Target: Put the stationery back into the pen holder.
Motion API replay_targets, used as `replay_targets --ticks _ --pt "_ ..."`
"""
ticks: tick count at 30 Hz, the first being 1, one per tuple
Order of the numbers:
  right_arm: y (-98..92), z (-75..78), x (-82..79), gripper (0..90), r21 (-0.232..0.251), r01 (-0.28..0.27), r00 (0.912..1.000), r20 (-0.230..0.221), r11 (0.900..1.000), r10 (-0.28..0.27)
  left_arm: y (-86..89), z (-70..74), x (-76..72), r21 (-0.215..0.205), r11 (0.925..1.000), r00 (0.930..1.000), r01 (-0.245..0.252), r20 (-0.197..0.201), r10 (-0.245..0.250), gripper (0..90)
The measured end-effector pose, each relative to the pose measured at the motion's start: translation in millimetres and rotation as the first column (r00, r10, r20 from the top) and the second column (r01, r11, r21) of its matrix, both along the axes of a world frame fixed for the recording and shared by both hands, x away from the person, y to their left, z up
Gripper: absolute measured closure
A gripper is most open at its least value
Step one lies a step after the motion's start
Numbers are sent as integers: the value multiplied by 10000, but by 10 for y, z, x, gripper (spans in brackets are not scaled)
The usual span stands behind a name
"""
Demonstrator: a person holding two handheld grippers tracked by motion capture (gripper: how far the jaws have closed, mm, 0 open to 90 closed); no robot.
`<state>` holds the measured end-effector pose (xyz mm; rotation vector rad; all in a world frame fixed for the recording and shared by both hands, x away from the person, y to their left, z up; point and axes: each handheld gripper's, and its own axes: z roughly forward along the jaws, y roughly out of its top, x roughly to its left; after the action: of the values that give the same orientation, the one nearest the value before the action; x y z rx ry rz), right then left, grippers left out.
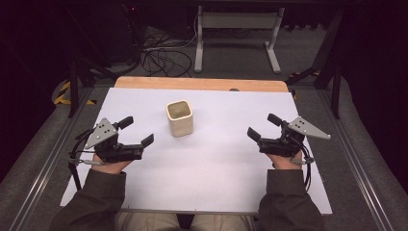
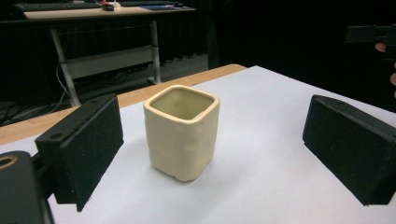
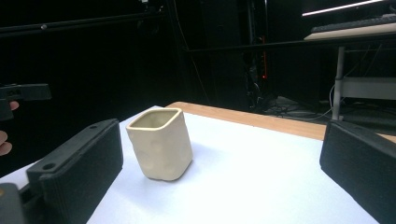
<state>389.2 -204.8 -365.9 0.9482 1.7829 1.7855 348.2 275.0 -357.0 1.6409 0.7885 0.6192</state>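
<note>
Both grippers, the left gripper [image 1: 135, 131] at eight o'clock and the right gripper [image 1: 262, 126] at four, are sitting spread and empty, apparently before any grasp, flanking the upright cream cup [image 1: 180, 118] standing mid-sheet, awaiting a closing approach.

A cream cup [image 1: 180, 118] stands between two open-jawed grippers on white sheet [image 1: 216, 168].

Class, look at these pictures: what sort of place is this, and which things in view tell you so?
Probably a lab or recording studio rather than a home. Clues: dark surroundings with loose cables on the floor, a white sheet covering the table with one cream cup on it, and a desk with a keyboard behind.
</note>
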Motion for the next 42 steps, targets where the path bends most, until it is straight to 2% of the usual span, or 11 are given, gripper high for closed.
replay_targets --ticks 13,23,42 --pt "-95 47 -49 2 48 37 9999 153 10000 -37 38 9 -17 -51 9999 9999 -100 30 101 60" --pt "-213 101 -95 3 247 269 9991 322 9993 -277 50 18 -28 -36 9999 9999 -141 72 141 59" --pt "-197 110 -96 3 142 189 9993 312 9997 -193 64 16 -29 -36 9999 9998 -165 84 165 57"
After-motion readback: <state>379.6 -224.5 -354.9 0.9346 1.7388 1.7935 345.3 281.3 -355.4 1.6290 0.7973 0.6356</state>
